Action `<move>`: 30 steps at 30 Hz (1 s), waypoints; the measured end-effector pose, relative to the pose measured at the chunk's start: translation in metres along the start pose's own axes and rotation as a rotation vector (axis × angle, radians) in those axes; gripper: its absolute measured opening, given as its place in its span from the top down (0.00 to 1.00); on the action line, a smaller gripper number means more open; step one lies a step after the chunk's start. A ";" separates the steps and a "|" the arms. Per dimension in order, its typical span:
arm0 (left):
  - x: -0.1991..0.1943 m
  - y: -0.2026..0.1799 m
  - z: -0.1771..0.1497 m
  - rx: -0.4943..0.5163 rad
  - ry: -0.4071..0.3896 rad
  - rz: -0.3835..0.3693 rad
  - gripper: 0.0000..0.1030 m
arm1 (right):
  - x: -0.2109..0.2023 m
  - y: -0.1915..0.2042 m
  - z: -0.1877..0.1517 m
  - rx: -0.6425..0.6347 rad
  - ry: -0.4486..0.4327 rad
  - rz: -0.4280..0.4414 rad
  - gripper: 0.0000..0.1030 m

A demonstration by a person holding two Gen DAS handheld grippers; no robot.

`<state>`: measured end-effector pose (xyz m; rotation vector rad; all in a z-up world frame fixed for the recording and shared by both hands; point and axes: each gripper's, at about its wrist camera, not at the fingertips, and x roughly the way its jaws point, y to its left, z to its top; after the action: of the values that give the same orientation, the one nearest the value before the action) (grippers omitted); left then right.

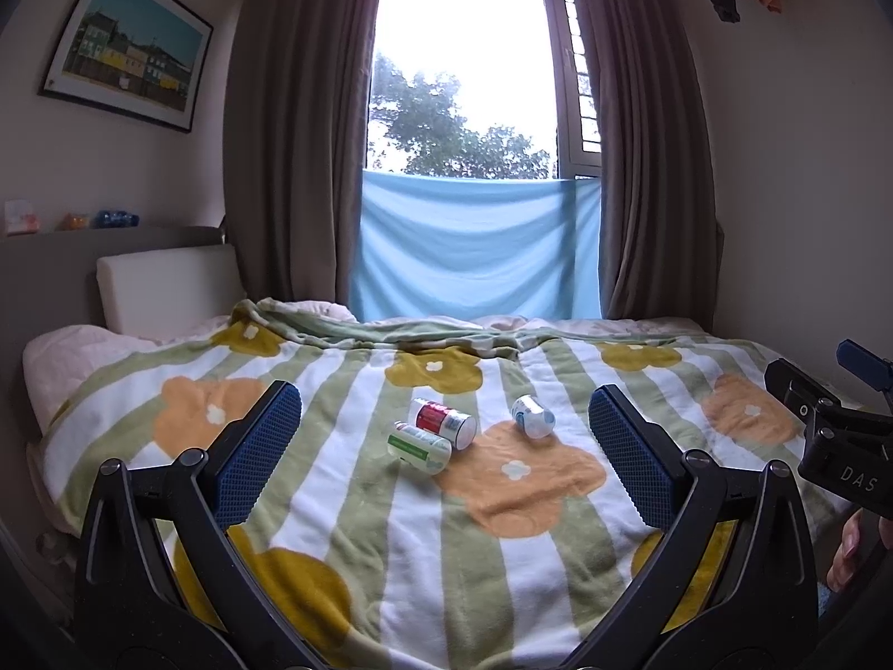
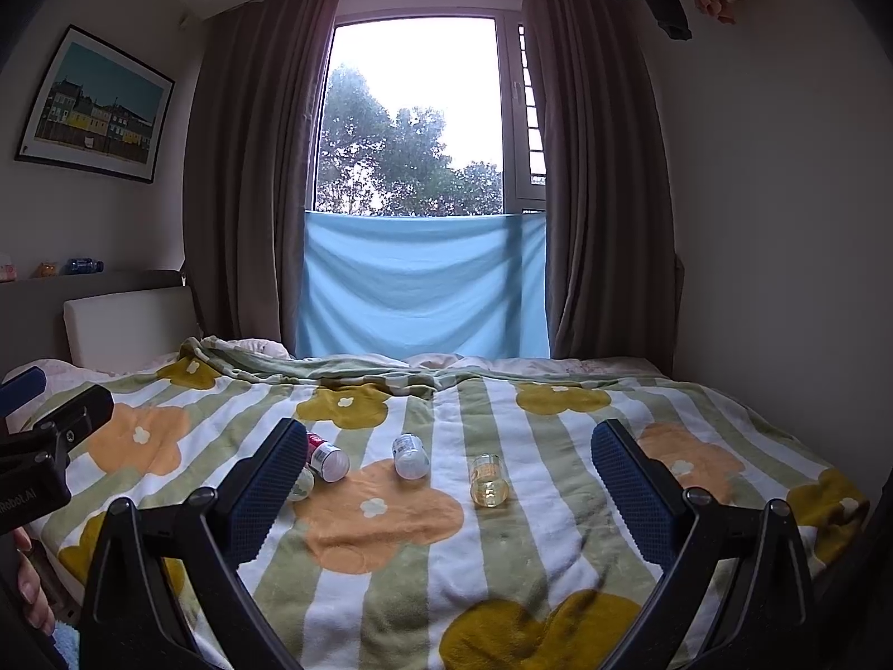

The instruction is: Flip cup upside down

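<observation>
Several small cups lie on a flowered blanket (image 1: 390, 558). The left wrist view shows a green-labelled cup (image 1: 419, 446), a red-labelled cup (image 1: 443, 422) and a blue-and-white cup (image 1: 533, 416), all on their sides. My left gripper (image 1: 445, 399) is open and empty, held short of them. The right wrist view adds a clear yellowish cup (image 2: 488, 479); I cannot tell if it is upright. The red cup (image 2: 328, 456) and blue-and-white cup (image 2: 411, 456) lie left of it. My right gripper (image 2: 451, 432) is open, empty and short of the cups.
The bed fills the foreground, with a pillow (image 1: 162, 290) and headboard at the left. Brown curtains (image 1: 290, 139) and a blue cloth (image 1: 474, 245) line the window behind. A bare wall runs along the right. A hand (image 2: 28, 586) holds the left gripper (image 2: 64, 391).
</observation>
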<state>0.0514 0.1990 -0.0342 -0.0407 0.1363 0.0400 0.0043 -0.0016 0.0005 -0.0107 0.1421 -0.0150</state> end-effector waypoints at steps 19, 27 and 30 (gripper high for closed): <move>0.000 -0.001 -0.001 -0.004 0.006 -0.004 0.00 | -0.002 0.002 0.000 0.000 0.001 0.001 0.01; 0.012 -0.001 -0.002 -0.009 0.029 -0.005 0.00 | -0.001 0.007 -0.006 -0.001 0.011 0.001 0.01; 0.017 -0.002 -0.004 -0.011 0.042 -0.006 0.00 | -0.001 0.008 -0.008 -0.002 0.020 0.003 0.01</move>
<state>0.0675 0.1976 -0.0404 -0.0529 0.1775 0.0344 0.0026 0.0066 -0.0072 -0.0120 0.1619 -0.0122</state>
